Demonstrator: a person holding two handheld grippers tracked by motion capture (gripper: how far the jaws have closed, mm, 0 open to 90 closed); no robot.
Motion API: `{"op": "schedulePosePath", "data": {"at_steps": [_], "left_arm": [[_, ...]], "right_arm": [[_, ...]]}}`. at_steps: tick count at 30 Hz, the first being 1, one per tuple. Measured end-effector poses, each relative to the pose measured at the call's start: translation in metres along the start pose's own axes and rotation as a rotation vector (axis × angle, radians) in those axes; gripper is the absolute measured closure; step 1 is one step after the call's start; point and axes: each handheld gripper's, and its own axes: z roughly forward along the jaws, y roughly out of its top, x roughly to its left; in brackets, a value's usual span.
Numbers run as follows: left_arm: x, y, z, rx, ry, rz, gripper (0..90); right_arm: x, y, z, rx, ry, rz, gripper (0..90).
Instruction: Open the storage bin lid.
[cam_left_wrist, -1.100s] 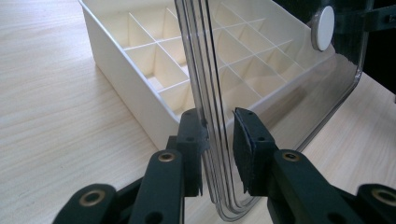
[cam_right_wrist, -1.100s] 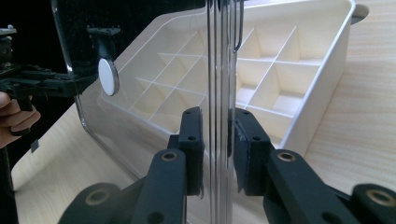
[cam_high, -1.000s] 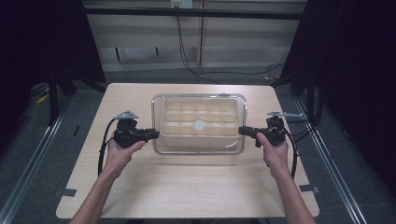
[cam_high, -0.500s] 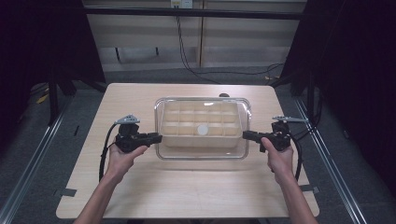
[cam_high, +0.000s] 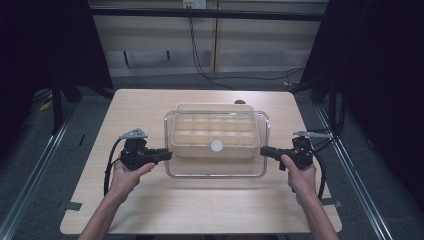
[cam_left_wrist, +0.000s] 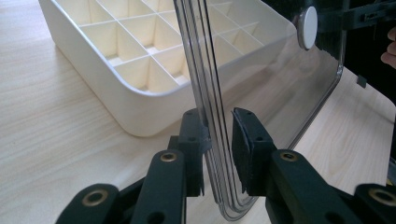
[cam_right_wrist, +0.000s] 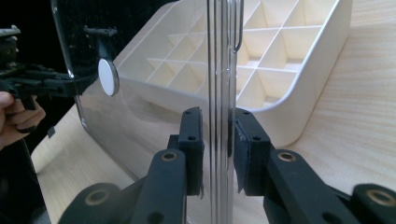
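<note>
- The clear lid (cam_high: 216, 170) hangs level over the white compartment tray (cam_high: 216, 131), which rests at the counter's (cam_high: 150, 210) middle.
- The left gripper (cam_high: 165, 154) has its jaws clenched on the lid's left rim, the right gripper (cam_high: 265, 150) on the right rim.
- Gripping opposite edges probably keeps the lid flat for lifting or seating.
</note>
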Motion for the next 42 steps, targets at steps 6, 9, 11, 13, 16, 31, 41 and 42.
{"op": "schedulePosePath", "data": {"at_steps": [6, 9, 11, 13, 16, 31, 41, 42], "left_arm": [[-0.006, -0.002, -0.005, -0.001, -0.005, 0.017, 74.5], [-0.008, -0.004, -0.007, 0.007, 0.000, 0.014, 74.6], [-0.009, -0.008, -0.007, 0.016, 0.005, 0.011, 74.5], [-0.010, -0.009, -0.006, 0.013, 0.009, 0.006, 74.5], [-0.012, -0.012, -0.006, 0.020, 0.002, 0.007, 74.5], [-0.023, -0.024, -0.014, 0.056, -0.009, 0.012, 74.5], [-0.028, -0.034, -0.017, 0.075, -0.021, -0.013, 74.3], [-0.028, -0.034, -0.017, 0.075, -0.021, -0.013, 74.3]], "right_arm": [[0.005, -0.003, -0.005, 0.001, 0.011, 0.009, 75.0], [0.007, -0.004, -0.007, 0.003, 0.015, 0.002, 75.0], [0.011, -0.007, -0.010, 0.007, 0.014, 0.005, 75.0], [0.011, -0.008, -0.010, 0.003, 0.015, 0.012, 74.9], [0.013, -0.014, -0.012, 0.015, 0.003, 0.019, 74.8], [0.024, -0.030, -0.025, 0.014, 0.034, 0.032, 75.4], [0.027, -0.041, -0.029, 0.022, 0.064, 0.054, 76.7], [0.027, -0.041, -0.029, 0.022, 0.064, 0.054, 76.7]]}}
